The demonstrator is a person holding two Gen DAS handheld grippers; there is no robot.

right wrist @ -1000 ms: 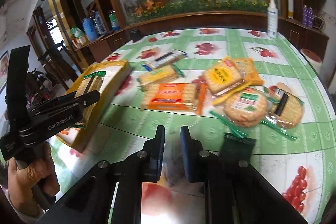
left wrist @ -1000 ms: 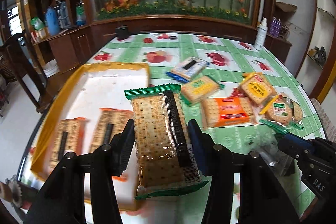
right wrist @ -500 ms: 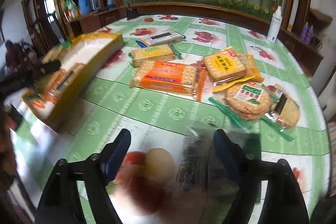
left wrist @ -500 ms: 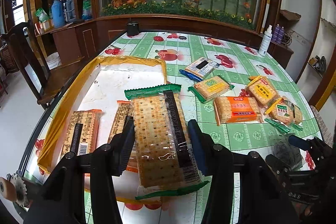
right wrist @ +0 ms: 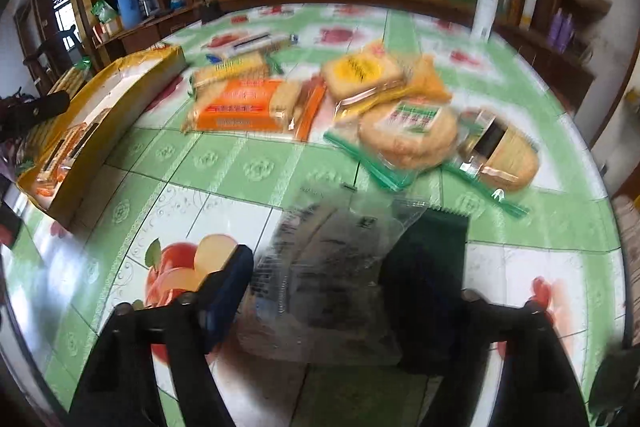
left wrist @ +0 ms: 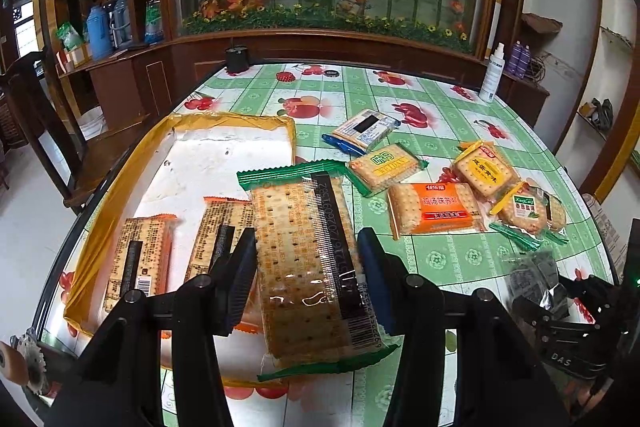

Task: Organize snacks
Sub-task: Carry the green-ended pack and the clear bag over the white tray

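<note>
My left gripper (left wrist: 306, 247) is shut on a long cracker pack with green ends (left wrist: 304, 267). It holds the pack over the near right part of a yellow-rimmed white tray (left wrist: 224, 147). Two orange-edged cracker packs (left wrist: 140, 259) (left wrist: 218, 235) lie in that tray. My right gripper (right wrist: 324, 267) points down at the table, its jaws closing around a dark, clear-wrapped packet (right wrist: 328, 255) that lies between them. The view is blurred, and the pads do not visibly press on the packet. The same packet (left wrist: 536, 279) shows at the right of the left wrist view.
Loose snacks lie mid-table: an orange pack (left wrist: 434, 207), a yellow-green pack (left wrist: 384, 165), a blue-edged pack (left wrist: 366, 127), a yellow square pack (left wrist: 482, 171) and round crackers (left wrist: 524, 211). A spray bottle (left wrist: 491, 73) and a black cup (left wrist: 237, 59) stand at the far edge.
My right gripper went from shut to wide open, sank over the dark packet, and its jaws have since narrowed. My left gripper kept its hold on the green-ended pack with little motion.
</note>
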